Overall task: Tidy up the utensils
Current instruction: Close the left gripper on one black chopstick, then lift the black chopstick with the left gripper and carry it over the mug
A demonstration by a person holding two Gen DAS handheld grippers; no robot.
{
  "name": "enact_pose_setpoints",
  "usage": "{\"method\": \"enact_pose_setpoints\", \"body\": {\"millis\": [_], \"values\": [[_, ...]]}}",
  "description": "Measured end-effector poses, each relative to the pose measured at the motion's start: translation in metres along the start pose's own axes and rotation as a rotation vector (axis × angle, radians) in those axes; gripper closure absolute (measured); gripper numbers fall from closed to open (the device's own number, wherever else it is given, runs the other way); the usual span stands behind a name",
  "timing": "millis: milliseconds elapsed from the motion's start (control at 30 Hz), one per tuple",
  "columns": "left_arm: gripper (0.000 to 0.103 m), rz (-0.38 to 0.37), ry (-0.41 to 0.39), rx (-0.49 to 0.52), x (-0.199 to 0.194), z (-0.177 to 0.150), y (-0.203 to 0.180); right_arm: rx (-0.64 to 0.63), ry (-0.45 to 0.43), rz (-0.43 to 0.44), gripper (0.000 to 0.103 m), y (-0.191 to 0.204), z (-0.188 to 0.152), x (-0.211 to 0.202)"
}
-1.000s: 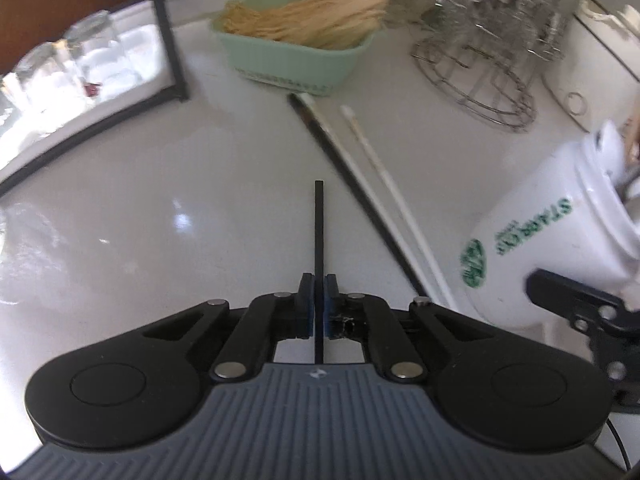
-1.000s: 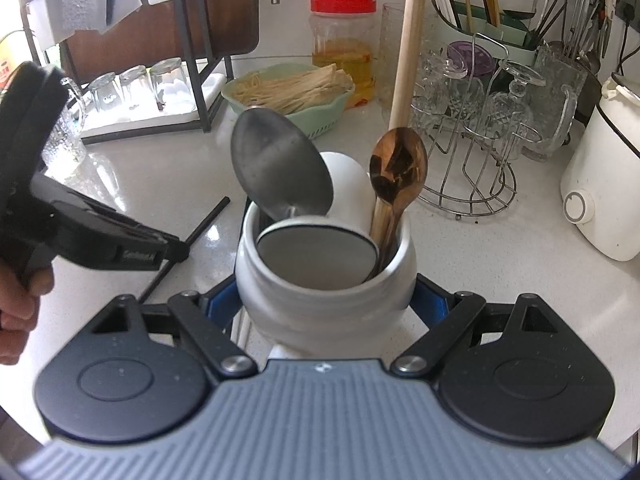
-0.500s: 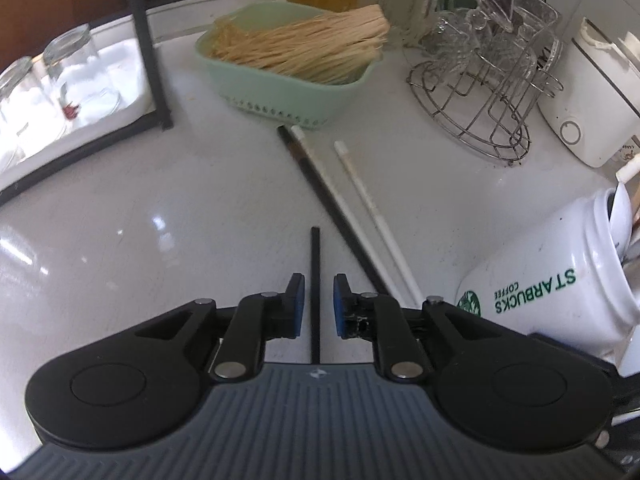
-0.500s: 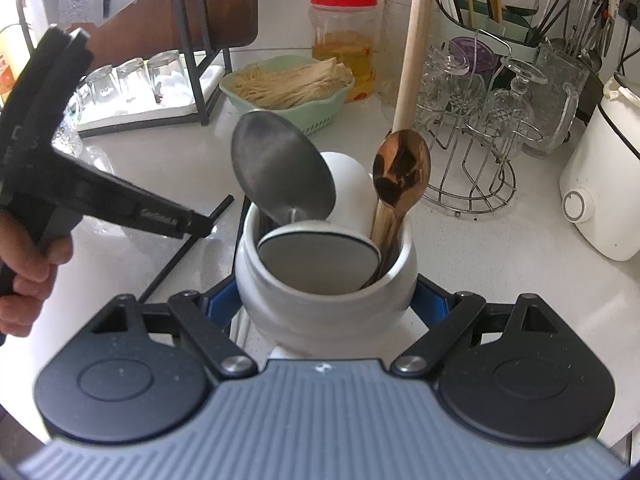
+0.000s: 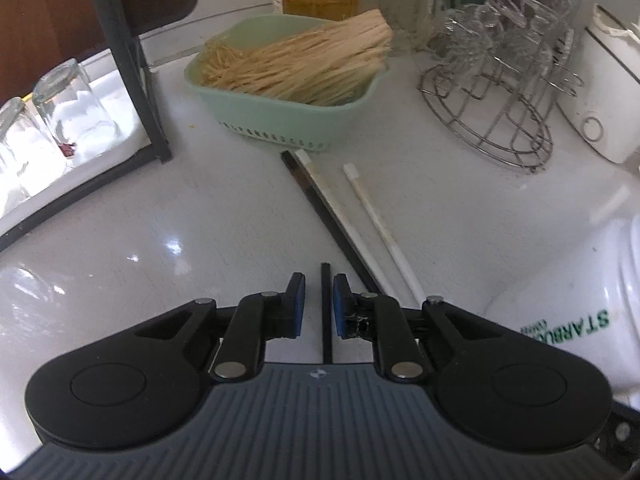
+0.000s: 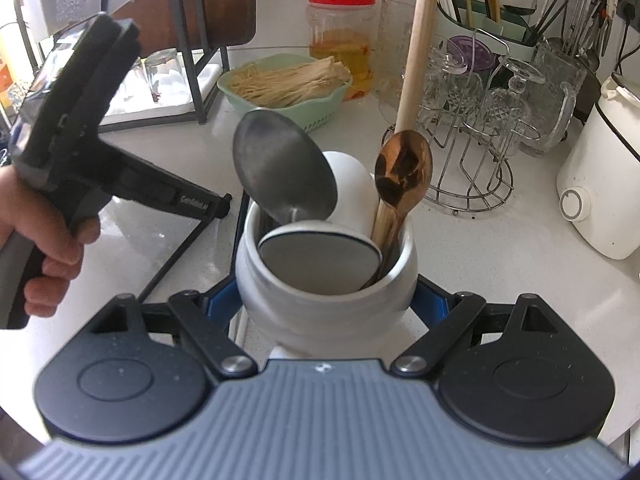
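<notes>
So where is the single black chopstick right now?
In the left wrist view, the black chopstick lies on the counter between the open left tongs, untouched, left of the Starbucks jar.

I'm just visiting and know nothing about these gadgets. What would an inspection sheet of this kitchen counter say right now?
Surface: white counter, glossy, a few crumbs.
Job's things: white jar holding a metal spoon, a bronze spoon and a wooden handle; black chopstick, a second black chopstick and two white chopsticks lying on the counter.
Clutter: green basket of dried strands, red-lidded jar.
Grippers: left gripper open around the black chopstick, pads apart from it, jaws just opened; right gripper clamped on the white jar.
Cables: nothing seen.
Surroundings: wire glass rack, upturned glasses, white appliance.
</notes>
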State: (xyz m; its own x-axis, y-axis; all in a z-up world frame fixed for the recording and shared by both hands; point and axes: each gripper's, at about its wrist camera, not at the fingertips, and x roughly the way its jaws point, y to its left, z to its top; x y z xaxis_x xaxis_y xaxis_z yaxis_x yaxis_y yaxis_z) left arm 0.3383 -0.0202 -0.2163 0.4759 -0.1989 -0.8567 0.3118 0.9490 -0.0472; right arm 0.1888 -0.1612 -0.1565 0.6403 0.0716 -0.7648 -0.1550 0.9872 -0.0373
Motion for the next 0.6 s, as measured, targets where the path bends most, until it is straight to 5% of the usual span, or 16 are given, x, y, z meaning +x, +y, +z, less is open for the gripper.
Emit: {"method": "enact_pose_setpoints", "body": {"millis": [167, 267, 600], "values": [[0.087, 0.020, 0.003, 0.016, 0.003, 0.004, -0.005, 0.000, 0.002, 0.002, 0.013, -0.001, 0.000, 0.000], [0.097, 0.000, 0.011, 0.034, 0.004, 0.005, -0.009, -0.006, 0.009, 0.001, 0.012, 0.000, 0.001, 0.000], [0.098, -0.027, -0.016, 0.025, -0.024, 0.003, -0.018, -0.027, 0.015, 0.018, 0.012, -0.002, 0.001, 0.000]]}}
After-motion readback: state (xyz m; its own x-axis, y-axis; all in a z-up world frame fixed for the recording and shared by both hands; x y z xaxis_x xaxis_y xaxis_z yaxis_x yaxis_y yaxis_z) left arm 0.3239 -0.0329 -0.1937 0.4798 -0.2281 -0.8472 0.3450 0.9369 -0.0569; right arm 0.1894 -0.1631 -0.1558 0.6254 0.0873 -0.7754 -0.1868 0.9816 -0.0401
